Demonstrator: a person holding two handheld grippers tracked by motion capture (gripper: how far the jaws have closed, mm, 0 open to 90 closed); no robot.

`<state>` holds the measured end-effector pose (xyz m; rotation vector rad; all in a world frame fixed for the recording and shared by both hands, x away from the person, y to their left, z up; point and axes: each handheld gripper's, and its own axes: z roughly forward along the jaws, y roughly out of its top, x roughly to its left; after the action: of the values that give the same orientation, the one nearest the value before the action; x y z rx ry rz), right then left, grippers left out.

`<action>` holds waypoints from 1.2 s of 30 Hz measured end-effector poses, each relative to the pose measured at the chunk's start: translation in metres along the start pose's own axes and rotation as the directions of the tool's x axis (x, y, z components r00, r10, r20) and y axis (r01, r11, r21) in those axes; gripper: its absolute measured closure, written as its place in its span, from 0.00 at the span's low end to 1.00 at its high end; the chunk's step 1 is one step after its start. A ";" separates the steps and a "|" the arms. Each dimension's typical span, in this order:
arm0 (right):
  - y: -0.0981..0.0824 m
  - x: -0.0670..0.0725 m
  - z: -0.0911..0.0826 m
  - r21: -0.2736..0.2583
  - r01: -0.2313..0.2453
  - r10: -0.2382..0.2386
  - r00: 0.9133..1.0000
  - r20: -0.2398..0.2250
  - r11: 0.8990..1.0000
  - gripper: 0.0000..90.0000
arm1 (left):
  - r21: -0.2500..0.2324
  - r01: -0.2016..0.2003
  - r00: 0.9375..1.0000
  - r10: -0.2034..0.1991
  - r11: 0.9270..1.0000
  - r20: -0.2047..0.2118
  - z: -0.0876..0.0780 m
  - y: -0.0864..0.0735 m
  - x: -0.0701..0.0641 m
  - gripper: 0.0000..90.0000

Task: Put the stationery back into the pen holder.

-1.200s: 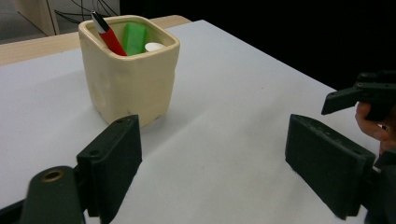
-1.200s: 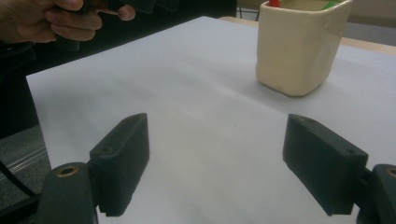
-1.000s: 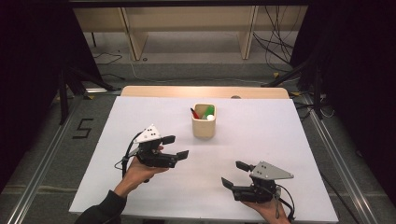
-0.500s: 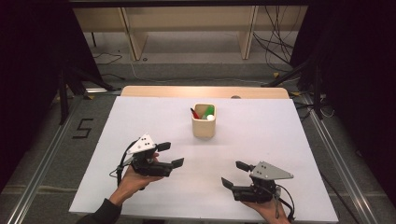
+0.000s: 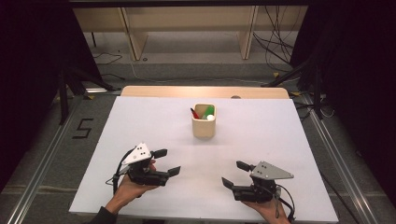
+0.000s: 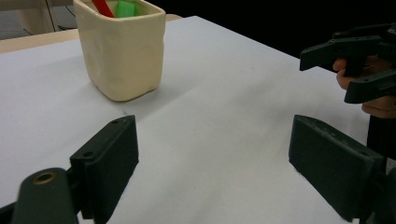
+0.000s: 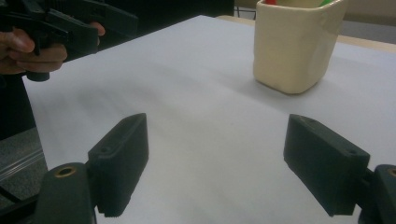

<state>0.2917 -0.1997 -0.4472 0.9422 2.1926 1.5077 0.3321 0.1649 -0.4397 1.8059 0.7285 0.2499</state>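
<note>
Cream cup [image 5: 204,126] beyond both open hand-held grippers

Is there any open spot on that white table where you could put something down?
Plenty. The white table is bare on both sides of the cream cup, behind it up to the wooden strip, and between the cup and the two grippers. The near edge is the crowded part: the left gripper and right gripper sit there, with a free lane between them.

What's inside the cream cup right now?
The cream cup holds a red stick, something green and a small white ball. Its walls hide their lower parts.
</note>
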 end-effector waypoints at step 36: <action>-0.003 0.000 0.003 0.015 0.000 0.000 1.000 0.015 1.000 0.24 | 0.000 0.005 0.999 -0.005 1.000 -0.046 -0.016 -0.025 0.002 0.14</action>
<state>0.2926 -0.1986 -0.4506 0.9552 2.1962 1.4816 0.3171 0.1836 -0.4569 1.8029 0.7654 0.2894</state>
